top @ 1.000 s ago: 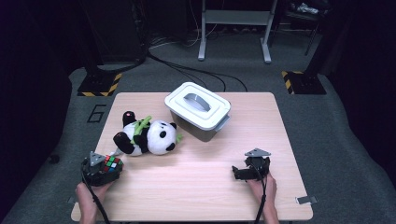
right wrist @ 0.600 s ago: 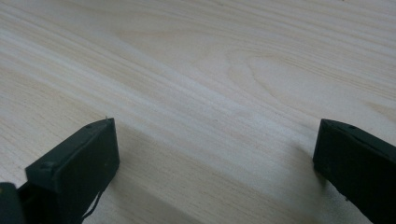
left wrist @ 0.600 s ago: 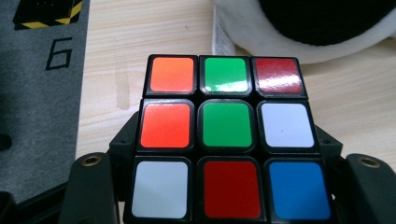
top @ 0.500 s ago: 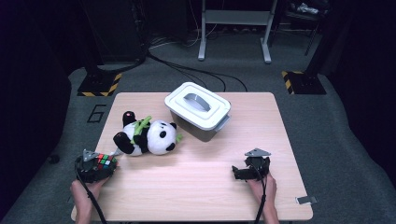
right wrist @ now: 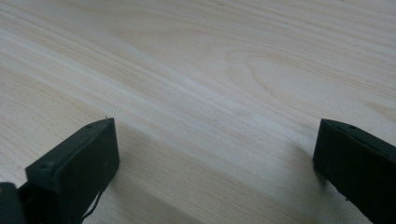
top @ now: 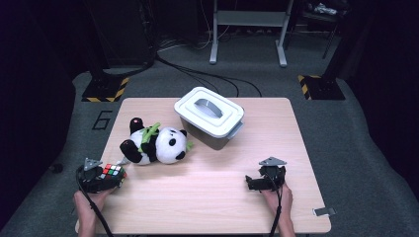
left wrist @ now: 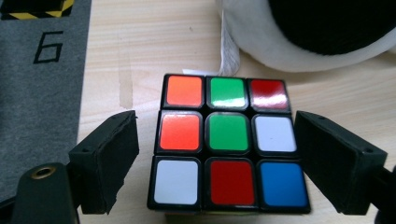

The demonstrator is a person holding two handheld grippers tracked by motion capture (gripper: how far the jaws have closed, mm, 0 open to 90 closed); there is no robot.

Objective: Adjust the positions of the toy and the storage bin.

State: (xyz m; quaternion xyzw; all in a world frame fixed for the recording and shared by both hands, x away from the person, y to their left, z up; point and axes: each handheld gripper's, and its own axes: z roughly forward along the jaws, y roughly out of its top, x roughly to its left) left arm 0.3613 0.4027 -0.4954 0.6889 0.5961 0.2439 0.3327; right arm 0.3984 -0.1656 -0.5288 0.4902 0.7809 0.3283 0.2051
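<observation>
A scrambled Rubik's cube [top: 112,171] rests on the wooden table [top: 207,207] near its front left edge. In the left gripper view the cube [left wrist: 229,135] sits between the two black jaws of my left gripper [left wrist: 217,158], orange, green, red, white and blue stickers facing up. The jaws have just been opening; a gap shows at the left pad, so the left gripper [top: 111,178] is open around the cube. My right gripper [top: 252,182] rests at the front right, open [right wrist: 217,158] over bare wood with nothing between its jaws.
A plush panda [top: 155,145] with a green leaf lies just behind the cube; its white body [left wrist: 327,42] is close ahead of the left jaws. A white lidded box [top: 210,116] with a handle stands at the table's back middle. Grey floor with a "6" mark [left wrist: 46,46] lies left.
My left hand with the gripper and cube has shifted slightly left toward the table's edge. The right gripper, the panda and the box have not moved.
</observation>
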